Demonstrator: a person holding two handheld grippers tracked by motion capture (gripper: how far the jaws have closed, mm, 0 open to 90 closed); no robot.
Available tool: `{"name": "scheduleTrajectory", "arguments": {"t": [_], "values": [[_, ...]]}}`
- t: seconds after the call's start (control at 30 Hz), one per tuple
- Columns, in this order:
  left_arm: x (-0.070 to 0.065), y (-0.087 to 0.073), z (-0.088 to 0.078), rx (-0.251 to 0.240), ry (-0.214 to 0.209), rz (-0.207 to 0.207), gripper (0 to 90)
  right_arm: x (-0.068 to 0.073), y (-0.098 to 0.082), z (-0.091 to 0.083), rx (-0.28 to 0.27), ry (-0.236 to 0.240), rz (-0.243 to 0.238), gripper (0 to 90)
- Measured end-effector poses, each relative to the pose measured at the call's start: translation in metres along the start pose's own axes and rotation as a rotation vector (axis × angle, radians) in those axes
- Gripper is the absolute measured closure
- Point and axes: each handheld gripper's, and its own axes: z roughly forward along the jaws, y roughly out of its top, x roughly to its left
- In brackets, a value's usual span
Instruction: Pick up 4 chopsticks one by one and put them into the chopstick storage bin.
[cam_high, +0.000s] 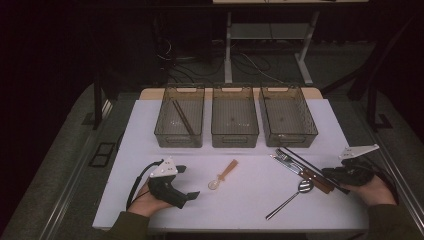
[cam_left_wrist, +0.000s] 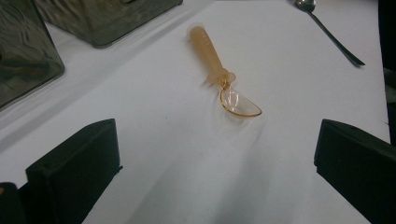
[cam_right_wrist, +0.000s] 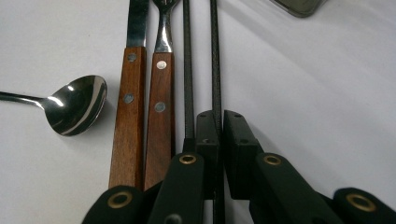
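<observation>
Tightly pinched: thin black chopstick (cam_right_wrist: 215, 60)

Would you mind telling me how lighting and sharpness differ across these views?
High view: dim room, the white table brightest. Left gripper view: soft shadow beside the plastic spoon, near tongs blurred. Right gripper view: glare on the metal spoon, foreground blurry.

Right gripper (cam_high: 336, 176) clamped on black chopstick (cam_high: 309, 166), three bins (cam_high: 235, 131)

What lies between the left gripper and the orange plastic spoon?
Nothing: in the left gripper view, only bare white table lies between the open left gripper and the orange plastic spoon.
</observation>
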Motion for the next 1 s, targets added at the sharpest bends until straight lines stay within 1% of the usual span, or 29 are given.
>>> {"name": "scheduleTrajectory", "arguments": {"t": [0.3, 0.47, 0.6, 0.63, 0.77, 0.93, 1.0], "values": [[0.000, 0.000, 0.000, 0.000, 0.000, 0.000, 0.0, 0.000, 0.001, -0.001, 0.008, 0.007, -0.021, 85.1], [0.000, 0.000, 0.000, -0.004, 0.001, -0.001, 0.0, -0.001, -0.001, -0.003, 0.011, 0.016, -0.016, 85.1], [0.000, 0.000, 0.000, -0.002, 0.001, -0.002, 0.0, -0.001, -0.004, -0.007, 0.013, 0.014, -0.019, 85.1], [0.000, 0.000, 0.000, -0.003, 0.001, -0.002, 0.0, -0.001, -0.004, -0.008, 0.015, 0.014, -0.012, 85.1], [0.000, 0.000, -0.001, -0.001, 0.002, -0.003, 0.0, 0.001, -0.004, -0.012, 0.001, 0.014, -0.016, 85.1], [0.000, 0.000, -0.001, -0.003, 0.002, -0.002, 0.0, 0.005, -0.001, -0.017, -0.014, 0.033, -0.033, 85.1], [0.000, 0.000, -0.001, -0.004, 0.002, -0.003, 0.0, 0.007, 0.000, -0.019, -0.024, 0.037, -0.028, 85.2]]}}
